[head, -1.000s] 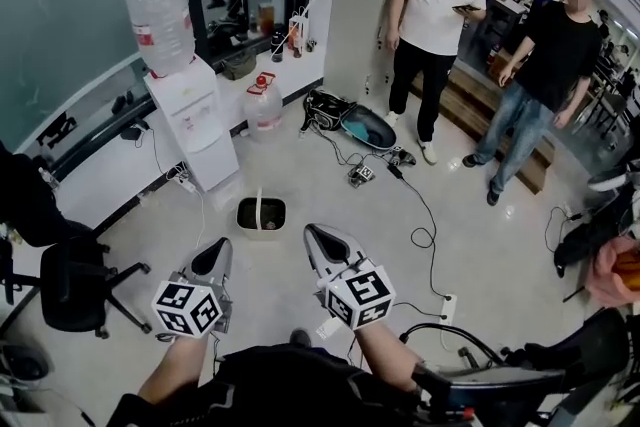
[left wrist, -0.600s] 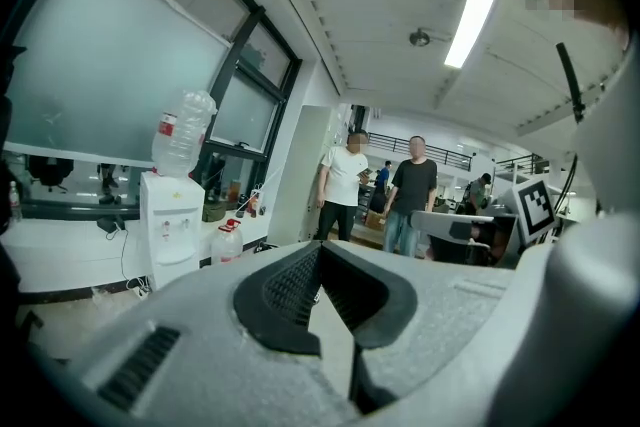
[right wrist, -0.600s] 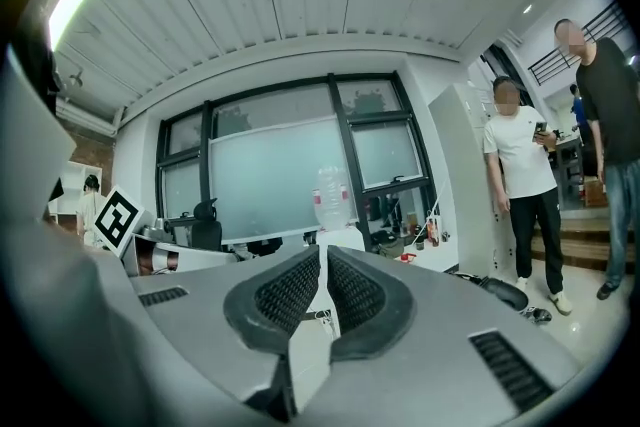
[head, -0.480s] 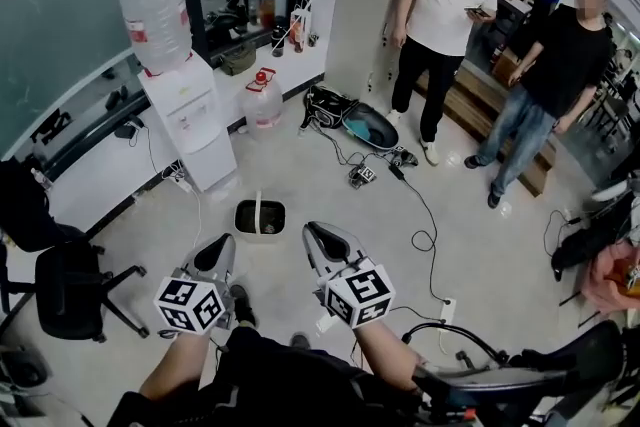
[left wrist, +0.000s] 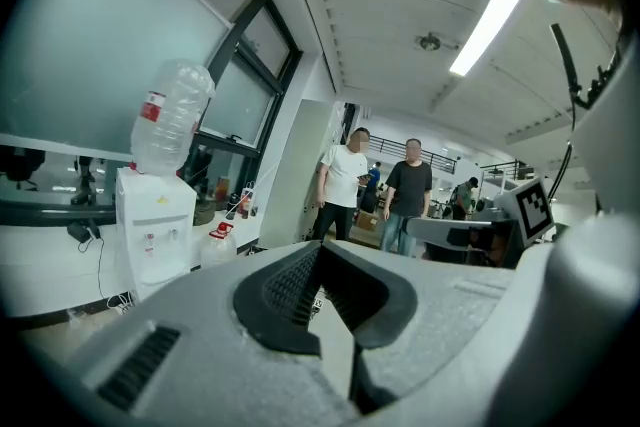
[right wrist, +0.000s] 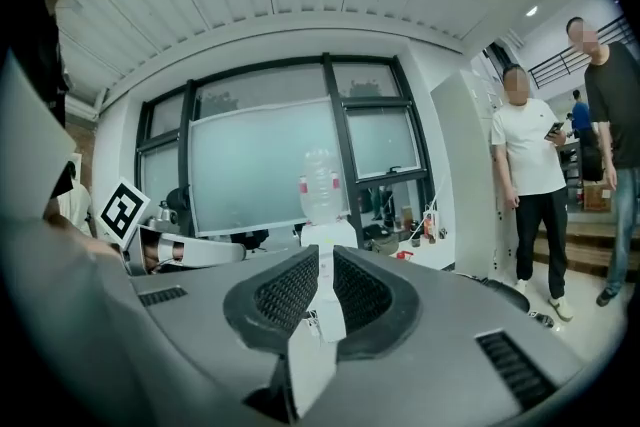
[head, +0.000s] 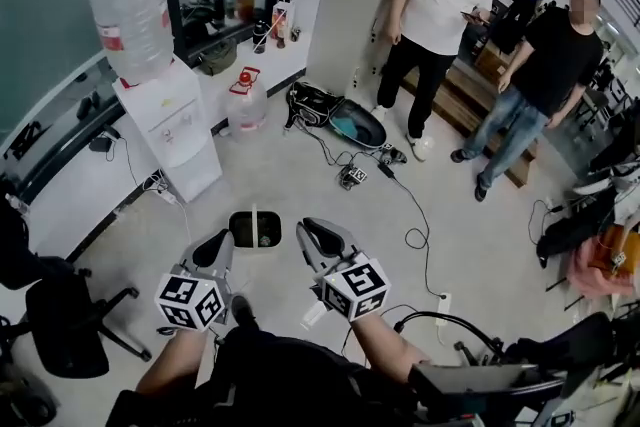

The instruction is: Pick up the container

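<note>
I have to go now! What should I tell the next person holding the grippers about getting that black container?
Left gripper: shut, empty.
Right gripper: shut, empty.
Container: black with a white handle, on the floor ahead, between the two grippers in the head view, not touched.
Done: nothing picked up yet.
Left: open one gripper, reach down, probably take the handle, then lift.

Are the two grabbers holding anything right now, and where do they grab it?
Nothing is held. The left gripper and right gripper are both shut and empty; the container sits on the floor ahead of them, untouched.
</note>
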Action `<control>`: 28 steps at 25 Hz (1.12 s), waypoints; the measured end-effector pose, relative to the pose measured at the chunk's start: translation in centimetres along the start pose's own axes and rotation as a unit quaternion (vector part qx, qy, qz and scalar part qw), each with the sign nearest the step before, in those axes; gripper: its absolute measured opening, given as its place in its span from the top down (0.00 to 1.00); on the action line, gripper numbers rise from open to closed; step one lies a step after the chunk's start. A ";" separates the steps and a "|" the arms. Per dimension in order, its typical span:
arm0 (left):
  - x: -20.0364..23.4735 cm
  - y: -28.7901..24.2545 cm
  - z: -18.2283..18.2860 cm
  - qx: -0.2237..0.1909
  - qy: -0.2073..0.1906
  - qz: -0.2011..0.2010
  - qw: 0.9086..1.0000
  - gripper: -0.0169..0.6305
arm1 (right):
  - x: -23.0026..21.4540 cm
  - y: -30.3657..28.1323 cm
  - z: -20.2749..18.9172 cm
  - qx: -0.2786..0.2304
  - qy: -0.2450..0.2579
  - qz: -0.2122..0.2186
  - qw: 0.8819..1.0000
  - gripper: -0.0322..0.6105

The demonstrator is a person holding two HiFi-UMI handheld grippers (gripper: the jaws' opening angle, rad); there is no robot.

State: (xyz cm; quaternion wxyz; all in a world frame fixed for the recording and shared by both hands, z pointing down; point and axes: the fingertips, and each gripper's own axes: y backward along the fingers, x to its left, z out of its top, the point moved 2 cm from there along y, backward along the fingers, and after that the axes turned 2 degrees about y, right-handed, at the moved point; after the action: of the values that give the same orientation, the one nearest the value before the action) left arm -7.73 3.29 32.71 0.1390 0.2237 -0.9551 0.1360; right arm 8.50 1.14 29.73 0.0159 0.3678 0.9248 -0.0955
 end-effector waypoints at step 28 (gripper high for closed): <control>23.0 -16.7 -13.5 0.108 0.054 0.070 0.990 0.96 | -10.6 -26.1 -22.7 0.187 -0.086 -0.020 0.978 0.77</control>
State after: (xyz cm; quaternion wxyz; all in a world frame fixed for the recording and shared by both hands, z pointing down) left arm -17.04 -15.74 55.98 0.1559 0.1618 -0.9391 0.2598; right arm -0.75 -20.33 57.37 0.0243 0.3361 0.8931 -0.2981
